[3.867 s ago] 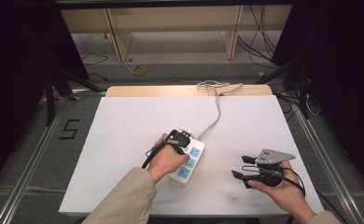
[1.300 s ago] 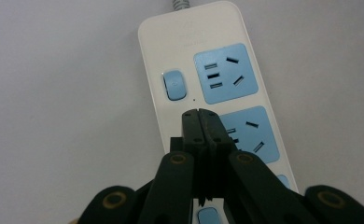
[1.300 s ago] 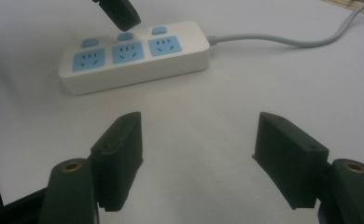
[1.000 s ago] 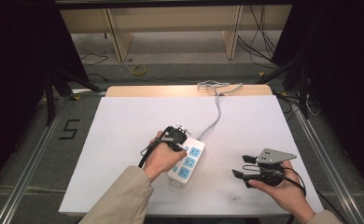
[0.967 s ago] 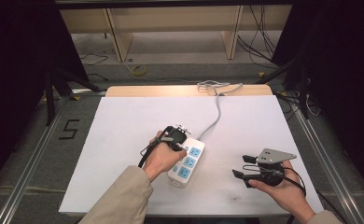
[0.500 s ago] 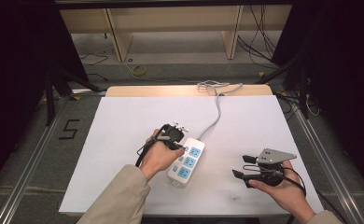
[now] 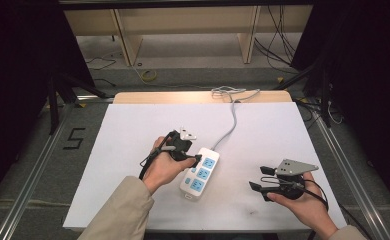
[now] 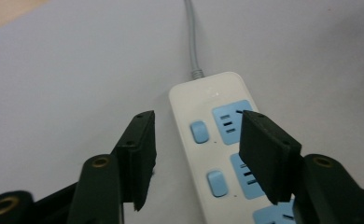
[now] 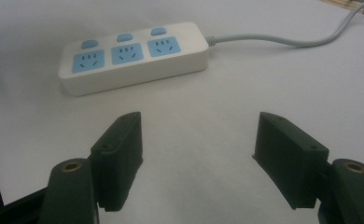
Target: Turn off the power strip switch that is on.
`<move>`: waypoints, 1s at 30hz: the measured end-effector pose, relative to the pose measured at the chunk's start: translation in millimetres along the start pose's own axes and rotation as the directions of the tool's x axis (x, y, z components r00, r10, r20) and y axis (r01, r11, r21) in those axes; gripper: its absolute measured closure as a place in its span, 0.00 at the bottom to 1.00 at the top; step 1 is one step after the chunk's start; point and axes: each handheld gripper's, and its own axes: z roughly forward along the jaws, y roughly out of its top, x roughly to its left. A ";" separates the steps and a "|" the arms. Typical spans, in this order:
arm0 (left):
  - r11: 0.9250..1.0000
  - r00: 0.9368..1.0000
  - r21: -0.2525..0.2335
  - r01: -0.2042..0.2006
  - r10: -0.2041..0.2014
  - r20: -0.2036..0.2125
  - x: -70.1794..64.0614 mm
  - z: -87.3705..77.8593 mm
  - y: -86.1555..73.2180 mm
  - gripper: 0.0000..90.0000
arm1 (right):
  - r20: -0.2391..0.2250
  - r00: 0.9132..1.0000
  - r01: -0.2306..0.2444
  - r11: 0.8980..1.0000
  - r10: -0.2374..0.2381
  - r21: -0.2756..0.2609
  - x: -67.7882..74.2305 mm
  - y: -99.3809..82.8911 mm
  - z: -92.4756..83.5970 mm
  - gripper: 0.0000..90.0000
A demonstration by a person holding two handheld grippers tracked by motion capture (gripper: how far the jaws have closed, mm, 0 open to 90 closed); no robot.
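Observation:
A white power strip [image 7: 200, 172] with blue sockets and blue switches lies on the white table near its front middle. Its grey cable [image 7: 230, 125] runs to the far edge. My left gripper [image 7: 195, 159] hovers at the strip's far left side. In the left gripper view its jaws [image 8: 196, 154] have just been opening; they stand apart over the strip [image 8: 217, 107] and nothing is pinched between the pads. My right gripper [image 7: 257, 180] rests to the right of the strip, held in a hand. It is open [image 9: 196, 156] and faces the strip [image 9: 133, 56] across bare table.
The white table top [image 7: 133, 125] has a wooden strip along its far edge, where the cable bunches up [image 7: 228, 92]. Metal rails run along both sides. A floor mark "5" [image 7: 74, 138] lies to the left. Wooden shelving stands behind.
My left gripper has shifted a little up and to the left at the strip's far end. The right gripper and the power strip have stayed where they were.

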 end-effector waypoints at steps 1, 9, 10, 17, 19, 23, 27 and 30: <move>1.000 1.000 -0.012 -0.001 0.001 -0.016 3.4 -1.8 -1.2 0.46 | 0.000 1.000 0.000 1.000 0.000 0.000 -0.1 0.0 0.0 0.36; 0.999 1.000 -0.027 0.021 -0.020 0.021 10.4 -11.5 -5.4 0.39 | 0.000 1.000 0.001 1.000 -0.001 0.001 -0.1 -0.1 0.2 0.36; 0.999 1.000 -0.031 0.004 -0.003 0.020 12.3 -13.4 -7.0 0.38 | 0.000 1.000 0.001 1.000 -0.001 0.001 0.0 0.0 0.2 0.36; 0.999 1.000 -0.030 -0.031 0.031 0.000 15.5 -20.0 -11.2 0.30 | 0.001 1.000 0.003 1.000 -0.003 0.002 0.1 0.1 0.1 0.36; 0.999 0.999 -0.038 -0.039 0.039 -0.002 16.6 -22.5 -12.8 0.26 | 0.000 1.000 0.003 1.000 -0.003 0.002 0.1 0.1 0.1 0.36; 0.997 0.999 -0.061 -0.043 0.043 0.005 19.6 -27.7 -16.7 0.24 | 0.000 1.000 0.003 1.000 -0.003 0.001 0.0 0.2 0.2 0.36; 0.995 0.998 -0.078 -0.060 0.060 -0.002 23.5 -33.3 -22.7 0.22 | -0.001 1.000 0.001 1.000 -0.001 -0.001 0.1 0.4 -0.1 0.36; 0.994 0.998 -0.091 -0.061 0.060 -0.013 27.6 -38.1 -27.8 0.21 | -0.001 1.000 -0.001 1.000 0.001 -0.006 -0.1 0.5 -0.1 0.35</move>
